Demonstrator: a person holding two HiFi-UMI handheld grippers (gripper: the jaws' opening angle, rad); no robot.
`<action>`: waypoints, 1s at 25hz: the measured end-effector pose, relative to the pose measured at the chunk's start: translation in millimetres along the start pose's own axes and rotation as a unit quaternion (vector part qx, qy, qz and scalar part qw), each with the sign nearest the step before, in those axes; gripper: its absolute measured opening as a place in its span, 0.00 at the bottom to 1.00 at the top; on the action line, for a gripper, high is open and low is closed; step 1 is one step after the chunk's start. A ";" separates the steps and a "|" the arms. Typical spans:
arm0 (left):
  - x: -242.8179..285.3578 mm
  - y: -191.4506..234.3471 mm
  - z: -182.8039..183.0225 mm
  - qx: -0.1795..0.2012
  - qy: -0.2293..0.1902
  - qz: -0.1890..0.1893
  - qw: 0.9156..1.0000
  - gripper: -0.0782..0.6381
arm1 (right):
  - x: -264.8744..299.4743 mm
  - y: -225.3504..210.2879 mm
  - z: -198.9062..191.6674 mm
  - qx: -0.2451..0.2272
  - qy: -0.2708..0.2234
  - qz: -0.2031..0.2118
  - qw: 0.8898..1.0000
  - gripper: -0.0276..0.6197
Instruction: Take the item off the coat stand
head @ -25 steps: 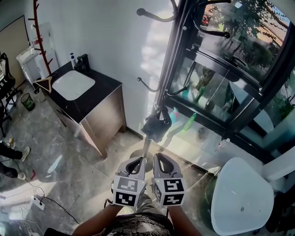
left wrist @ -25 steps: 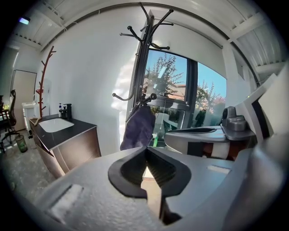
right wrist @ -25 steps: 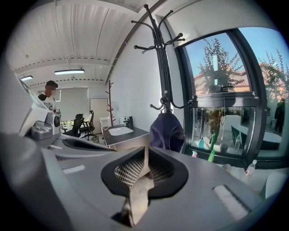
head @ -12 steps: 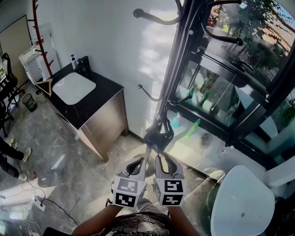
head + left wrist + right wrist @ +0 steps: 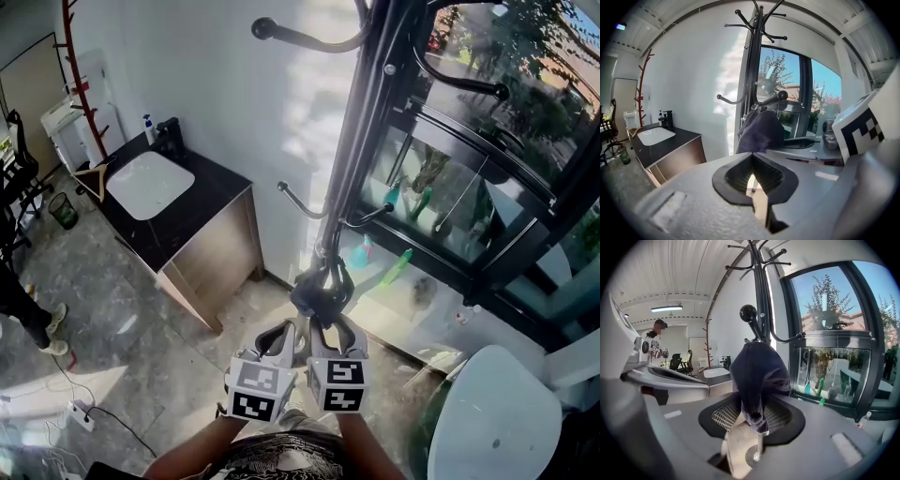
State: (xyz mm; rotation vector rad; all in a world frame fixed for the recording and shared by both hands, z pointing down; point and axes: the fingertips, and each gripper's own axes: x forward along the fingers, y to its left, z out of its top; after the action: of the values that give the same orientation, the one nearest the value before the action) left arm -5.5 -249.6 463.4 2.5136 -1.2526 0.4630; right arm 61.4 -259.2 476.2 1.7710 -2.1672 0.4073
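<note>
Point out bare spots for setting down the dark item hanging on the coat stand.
Free: the black countertop strip beside the sink; the floor between vanity and coat stand; the white round top. Crowded: bottles along the window, power strip lower left.

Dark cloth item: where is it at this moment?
Head view, centre: the dark cloth item hangs low on the black coat stand, right of the sink cabinet, its lower edge between the right gripper's opening jaws.

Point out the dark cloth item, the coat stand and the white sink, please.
dark cloth item (image 5: pixel 757 371): right gripper view, its middle.
coat stand (image 5: pixel 761 291): right gripper view, the pole.
white sink (image 5: pixel 148 181): head view, the basin.
</note>
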 end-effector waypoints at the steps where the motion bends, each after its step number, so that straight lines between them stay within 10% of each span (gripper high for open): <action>1: 1.3 1.4 1.0 0.001 0.000 0.001 1.000 0.11 | 3.8 -0.5 0.2 0.000 0.001 0.001 1.000 0.24; 25: -0.6 0.4 -0.2 0.001 0.000 -0.005 1.000 0.11 | -4.1 -3.5 20.2 -0.055 -0.035 -0.030 0.997 0.07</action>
State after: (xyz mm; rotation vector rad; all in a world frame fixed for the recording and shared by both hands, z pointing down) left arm -6.2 -249.4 463.5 2.5197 -1.2398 0.4626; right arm 64.4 -264.5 456.1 1.8093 -2.1329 0.2093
